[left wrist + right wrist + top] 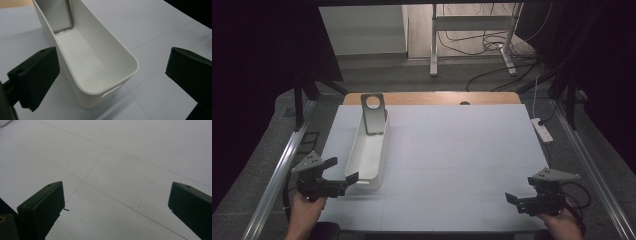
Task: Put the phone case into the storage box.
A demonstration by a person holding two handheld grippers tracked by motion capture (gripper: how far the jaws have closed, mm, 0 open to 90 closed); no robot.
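Observation:
A long white bin [368, 150] lies lengthwise on the left of the white table. A grey metal plate with a round hole [373, 113] leans inside its far end. In the left gripper view the bin [100, 62] has a bare floor, a handle slot at its near end, and the plate's lower edge [58, 17] at the back. My left gripper [341, 170] is open at the bin's near end, its jaws standing on either side of that end without touching it. My right gripper [513, 197] is open at the table's front right, over bare table surface [112, 170].
A wooden strip [432, 98] runs along the table's far edge. A white power strip [542, 130] lies off the table's right side, with metal rails [282, 170] on both sides. Cables and a metal stand [472, 35] are on the floor beyond.

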